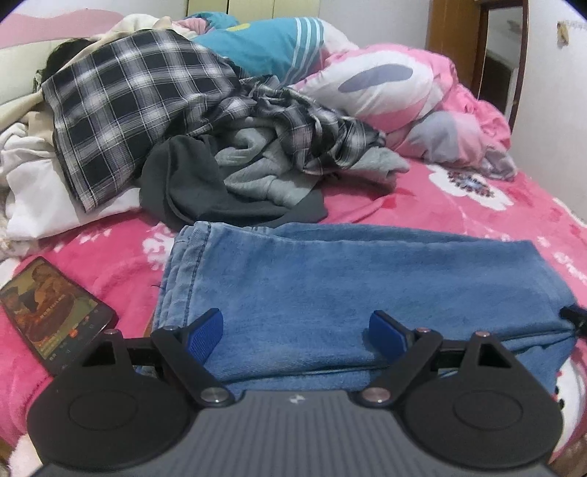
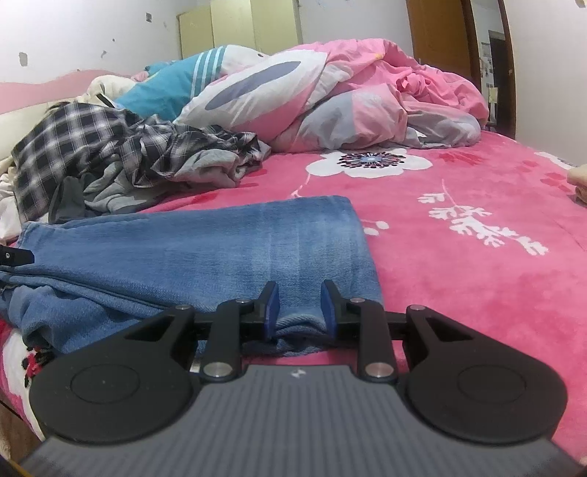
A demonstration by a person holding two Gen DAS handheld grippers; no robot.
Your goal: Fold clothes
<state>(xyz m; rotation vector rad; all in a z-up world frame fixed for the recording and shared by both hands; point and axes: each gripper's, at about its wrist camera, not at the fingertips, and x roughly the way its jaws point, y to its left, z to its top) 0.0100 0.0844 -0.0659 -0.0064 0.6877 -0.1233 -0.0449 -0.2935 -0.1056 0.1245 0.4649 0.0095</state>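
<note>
Bed (image 2: pixel 458 279): covered by a pink fleece blanket printed with white flowers and sprigs. White walls, a cream wardrobe (image 2: pixel 238 27) and a brown wooden door (image 2: pixel 436 40) are seen behind the far edge.

Folded blue jeans (image 1: pixel 330 286): laid flat near the near edge of the bed.

Heap of unfolded clothes (image 1: pixel 205 146): a black-and-white plaid shirt, grey and dark garments, piled behind the jeans toward the far left corner.

Pink-and-white duvet (image 2: pixel 359 99): bunched along the far edge.

Smartphone (image 1: pixel 55 312): screen lit, laid at the near left edge, just beside the jeans.

Left gripper (image 1: pixel 295 332): blue-padded fingers (image 1: pixel 205 334) spread wide over the jeans, nothing held between them.

Right gripper (image 2: pixel 299 310): fingers narrowly apart, a fold at the jeans' near edge lying between them; whether the denim is pinched cannot be told.
</note>
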